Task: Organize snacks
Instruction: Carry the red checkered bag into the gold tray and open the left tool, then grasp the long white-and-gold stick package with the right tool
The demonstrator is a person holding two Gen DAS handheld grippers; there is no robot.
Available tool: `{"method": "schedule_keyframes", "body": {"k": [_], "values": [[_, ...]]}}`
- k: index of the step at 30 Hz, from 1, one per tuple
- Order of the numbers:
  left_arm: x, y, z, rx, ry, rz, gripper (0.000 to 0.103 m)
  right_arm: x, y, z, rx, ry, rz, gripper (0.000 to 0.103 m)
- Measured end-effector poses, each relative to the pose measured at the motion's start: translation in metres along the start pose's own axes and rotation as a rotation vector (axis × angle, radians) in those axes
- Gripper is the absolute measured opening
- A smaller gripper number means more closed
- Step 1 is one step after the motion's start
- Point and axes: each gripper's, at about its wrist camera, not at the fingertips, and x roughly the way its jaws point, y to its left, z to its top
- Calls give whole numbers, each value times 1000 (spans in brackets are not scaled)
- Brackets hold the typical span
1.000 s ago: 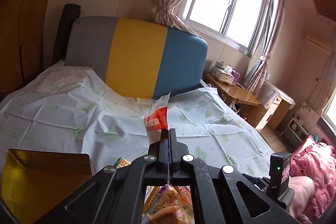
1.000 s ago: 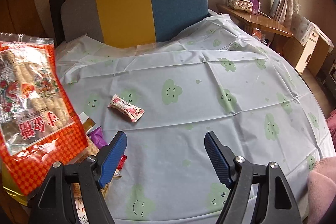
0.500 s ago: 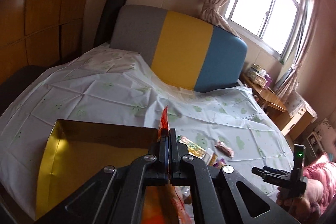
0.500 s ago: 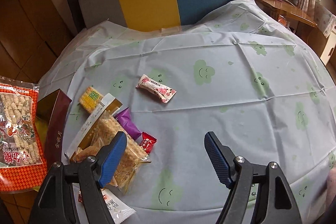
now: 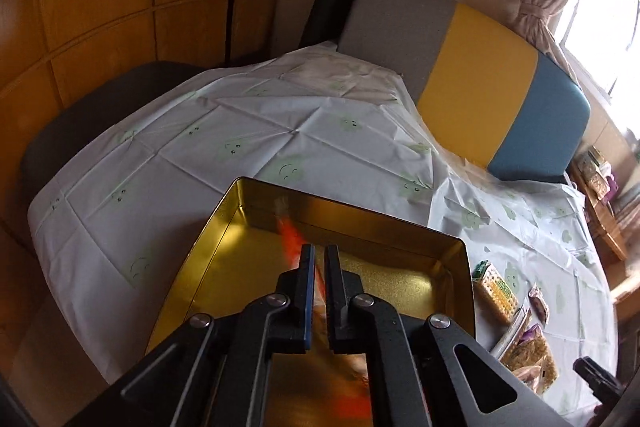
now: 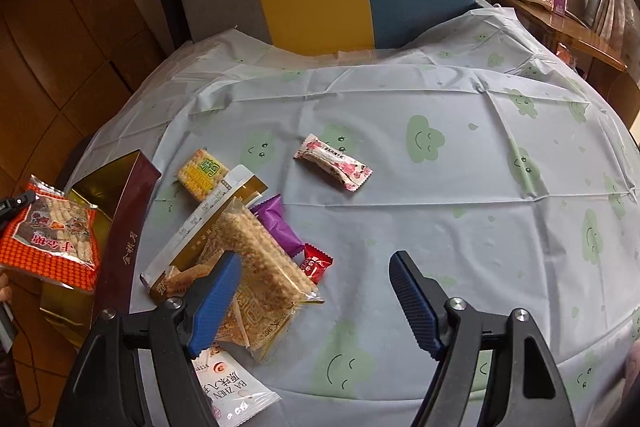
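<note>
- Hanging over the gold-lined tin box [image 5: 400,291], the left gripper [image 5: 316,291] has its jaws just parting, with the top seam of the orange cracker bag [image 6: 50,239] between them; the blur makes it unclear whether the pads press on the film now.
- The bag hangs by that one edge, which probably lets it go into the box flat and lengthwise instead of crumpled.
- Seen from the right wrist view, the bag sits above the box's open mouth, not yet lying on the floor of the box.
- The box stands at the near left edge of the cloud-print tablecloth [image 6: 460,211], likely so loose packets can be swept a short way into it.
- The right gripper [image 6: 316,295] is spread wide and holds nothing, hovering above the pile just right of the box.
- In that pile: a clear bag of grain cakes [image 6: 256,271] on top of a long white and gold packet [image 6: 208,223], with a purple wrapper [image 6: 278,227] and a small red candy [image 6: 316,263] touching its right side.
- A yellow cracker pack [image 6: 202,173] lies just beyond the pile, and a pink floral bar [image 6: 334,167] lies alone, farther from the box.
</note>
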Motion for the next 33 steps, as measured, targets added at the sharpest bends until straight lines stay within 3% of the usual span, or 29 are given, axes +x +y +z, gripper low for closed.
{"method": "schedule_keyframes", "body": {"k": [7, 16, 17, 19, 28, 33], "values": [[-10, -9, -15, 33, 3, -16, 4, 1, 5, 0, -18, 6, 21, 78], [-11, -35, -71, 205, 57, -30, 12, 5, 18, -6, -30, 35, 102, 78], [-11, -36, -76, 216, 66, -34, 13, 6, 21, -7, -29, 41, 115, 73], [-10, -36, -85, 228, 75, -33, 15, 9, 30, -9, -33, 54, 127, 67], [-10, -29, -110, 252, 92, -7, 18, 36, 86, -5, -44, 109, 187, 67], [-15, -25, -115, 255, 78, 1, 20, 65, 104, 0, 15, 177, 194, 67]]}}
